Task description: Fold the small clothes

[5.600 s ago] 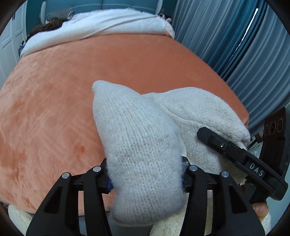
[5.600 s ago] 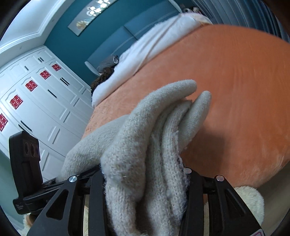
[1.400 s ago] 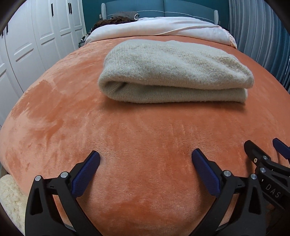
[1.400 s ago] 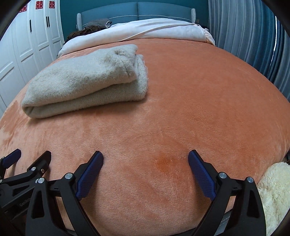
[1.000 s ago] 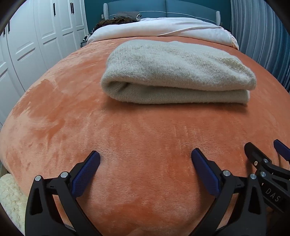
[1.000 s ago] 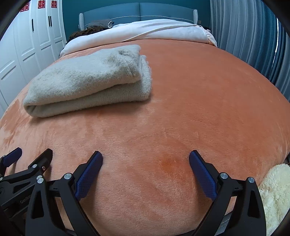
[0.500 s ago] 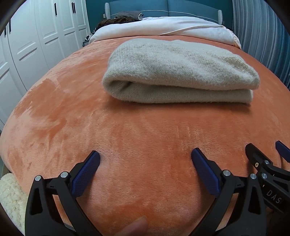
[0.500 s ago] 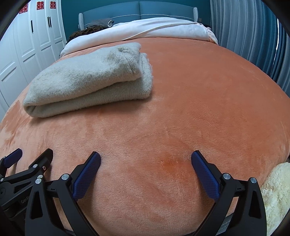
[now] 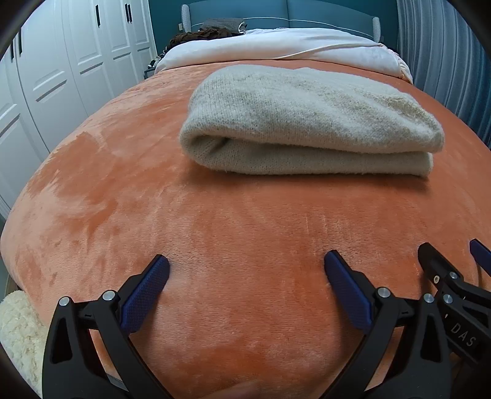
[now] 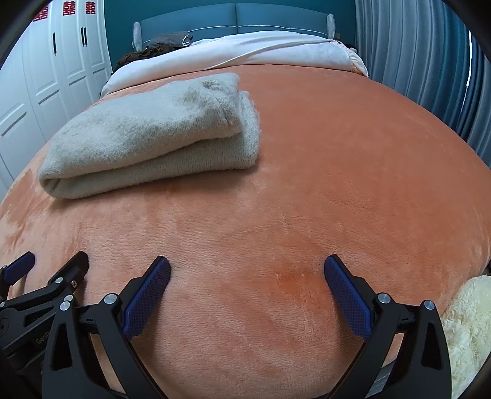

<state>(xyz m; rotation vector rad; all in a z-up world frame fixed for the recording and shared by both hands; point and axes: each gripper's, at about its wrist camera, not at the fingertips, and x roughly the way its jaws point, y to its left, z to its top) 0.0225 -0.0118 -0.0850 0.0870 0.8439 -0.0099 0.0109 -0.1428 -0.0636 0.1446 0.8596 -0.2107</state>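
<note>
On orange blanket (image 9: 214, 233), folded sweater (image 9: 307, 122); grippers apart

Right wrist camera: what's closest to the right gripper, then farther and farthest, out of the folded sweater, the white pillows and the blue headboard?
From the right gripper:
1. Folded sweater, ahead on the left.
2. White pillows, at the bed's far end.
3. Blue headboard, behind the pillows.

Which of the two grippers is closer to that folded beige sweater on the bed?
Left, though only slightly. The folded sweater lies straight ahead of the open left gripper, while it sits ahead and off to the left of the open right gripper. Neither touches it.
</note>
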